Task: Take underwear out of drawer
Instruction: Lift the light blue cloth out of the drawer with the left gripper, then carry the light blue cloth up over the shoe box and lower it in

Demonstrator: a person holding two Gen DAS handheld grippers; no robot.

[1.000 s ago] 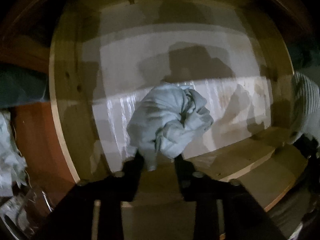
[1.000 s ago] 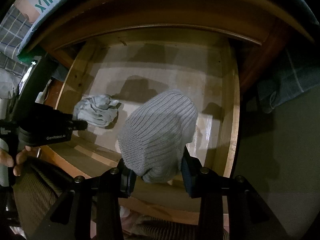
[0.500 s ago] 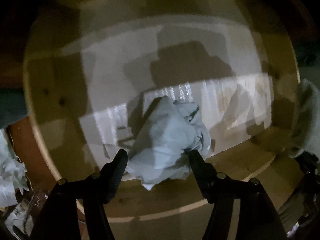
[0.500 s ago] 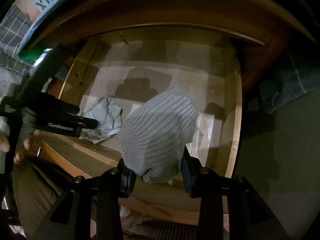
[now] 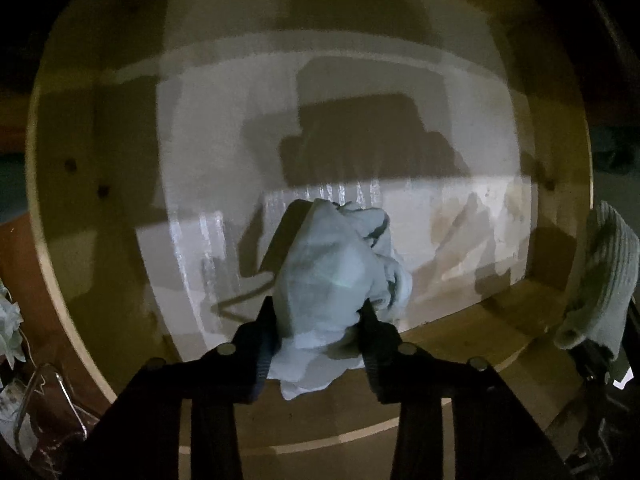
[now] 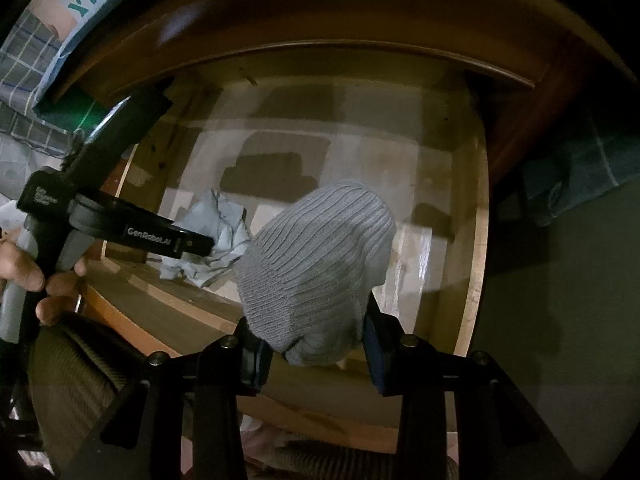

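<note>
Now the left gripper [image 5: 320, 316] is pinching the pale blue underwear [image 5: 340, 268] low in the drawer [image 5: 100, 240], fingers having just been closing around it; right gripper [image 6: 316, 344] is holding the grey ribbed garment [image 6: 320, 260]. Lift-out looks next.

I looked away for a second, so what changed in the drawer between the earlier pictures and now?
The left tongs opened around the pale blue bundle, came in closer, and have just been closing onto it. The right tongs stayed put, holding the grey ribbed garment over the drawer.
</note>
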